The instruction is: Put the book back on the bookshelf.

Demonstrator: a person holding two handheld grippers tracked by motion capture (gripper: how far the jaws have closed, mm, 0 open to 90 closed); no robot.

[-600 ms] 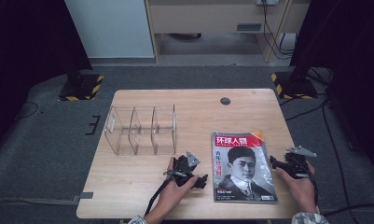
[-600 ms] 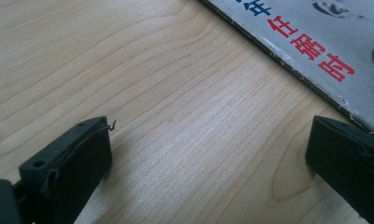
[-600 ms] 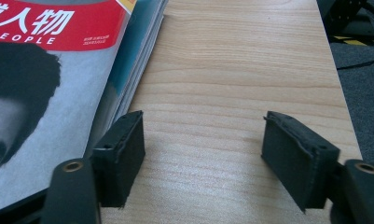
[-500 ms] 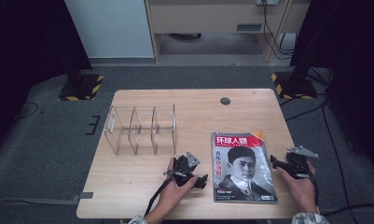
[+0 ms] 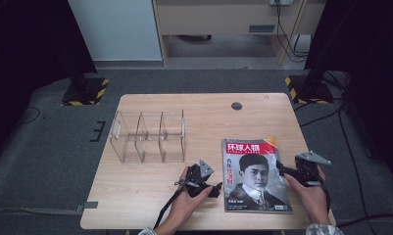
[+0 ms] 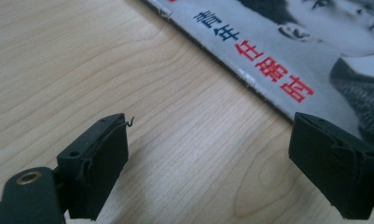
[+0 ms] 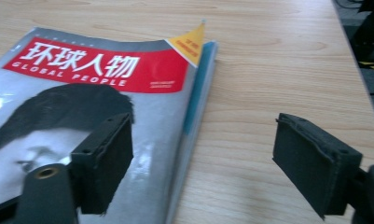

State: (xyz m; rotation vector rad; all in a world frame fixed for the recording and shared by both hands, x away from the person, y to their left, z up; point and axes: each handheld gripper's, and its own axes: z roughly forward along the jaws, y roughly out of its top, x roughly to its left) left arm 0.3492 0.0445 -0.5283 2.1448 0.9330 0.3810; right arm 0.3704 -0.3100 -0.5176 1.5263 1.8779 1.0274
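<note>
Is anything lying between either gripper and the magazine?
Nothing visible. The left gripper sits at the magazine's left edge, the right gripper at its right edge, both open. In both gripper views, bare table or the cover itself lies between the fingers. The clear organiser stands apart, farther back on the left.

Black hand-held gripper (image 5: 214, 188), grey three-cornered plate, trailing black cable, padded jaws

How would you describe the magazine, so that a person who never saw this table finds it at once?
On the wooden table, look at the near right part, between the two grippers. The magazine lies flat there, with a red title band and a grey portrait; the clear divided organizer to its left carries no print.
</note>
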